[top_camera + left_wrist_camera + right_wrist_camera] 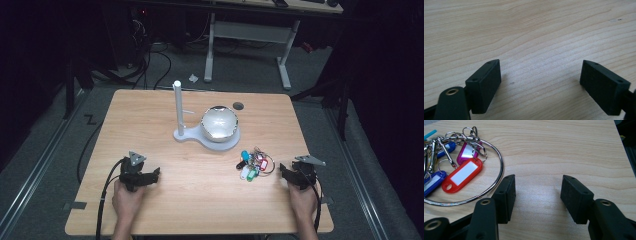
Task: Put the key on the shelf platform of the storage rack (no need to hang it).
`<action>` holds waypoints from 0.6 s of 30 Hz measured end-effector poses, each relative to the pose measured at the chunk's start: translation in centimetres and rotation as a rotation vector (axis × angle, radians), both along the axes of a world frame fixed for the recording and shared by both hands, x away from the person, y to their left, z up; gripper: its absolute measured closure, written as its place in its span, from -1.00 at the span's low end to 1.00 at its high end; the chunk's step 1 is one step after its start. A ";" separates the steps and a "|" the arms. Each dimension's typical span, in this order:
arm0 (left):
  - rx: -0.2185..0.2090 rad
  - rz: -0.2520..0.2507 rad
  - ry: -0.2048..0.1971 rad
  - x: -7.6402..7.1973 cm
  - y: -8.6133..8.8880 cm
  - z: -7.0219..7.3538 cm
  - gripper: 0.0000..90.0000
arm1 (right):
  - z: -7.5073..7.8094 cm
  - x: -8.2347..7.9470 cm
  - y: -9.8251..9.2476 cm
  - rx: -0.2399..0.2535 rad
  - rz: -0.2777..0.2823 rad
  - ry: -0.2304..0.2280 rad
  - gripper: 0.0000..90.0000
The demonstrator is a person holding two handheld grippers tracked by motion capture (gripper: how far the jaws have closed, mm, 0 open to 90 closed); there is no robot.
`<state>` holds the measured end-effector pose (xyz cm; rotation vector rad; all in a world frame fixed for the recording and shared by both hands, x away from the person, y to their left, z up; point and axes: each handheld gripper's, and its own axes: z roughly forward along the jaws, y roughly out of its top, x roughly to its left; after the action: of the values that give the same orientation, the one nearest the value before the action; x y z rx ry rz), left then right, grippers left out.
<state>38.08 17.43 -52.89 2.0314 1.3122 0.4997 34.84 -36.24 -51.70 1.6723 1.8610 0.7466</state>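
Now: left gripper (540, 72) spread, empty | right gripper (537, 191) spread, empty, beside key ring (461, 165)

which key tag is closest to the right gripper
The red tag, lying inside the big ring just left of the right gripper; the purple and blue tags sit farther off.

A wooden table (150, 115) stands on grey carpet (45, 150) (dim room); a white-legged desk (247, 35) stands behind.
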 end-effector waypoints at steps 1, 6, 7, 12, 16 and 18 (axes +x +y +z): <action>0.000 0.000 0.000 0.0 0.0 0.0 -0.61 | 0.0 0.0 0.0 0.001 0.000 0.000 0.03; 0.001 -0.001 0.001 0.0 0.0 0.0 -0.61 | 0.0 0.0 0.0 0.004 -0.001 0.002 0.03; 0.001 -0.001 0.001 0.0 0.0 0.0 -0.61 | 0.0 0.0 -0.1 0.004 0.001 0.002 0.03; 0.001 -0.001 0.001 0.0 0.0 0.0 -0.61 | 0.0 -0.1 0.0 0.005 0.002 0.006 0.02; 0.001 -0.002 0.001 0.0 0.0 0.0 -0.61 | 0.0 -0.1 0.1 0.001 0.005 0.001 0.03; 0.001 -0.001 0.001 0.0 0.0 0.0 -0.61 | 0.0 -0.1 0.0 0.007 0.007 0.003 0.03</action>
<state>38.08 17.44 -52.87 2.0338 1.3115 0.4990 34.72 -36.24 -51.66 1.6729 1.8688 0.7544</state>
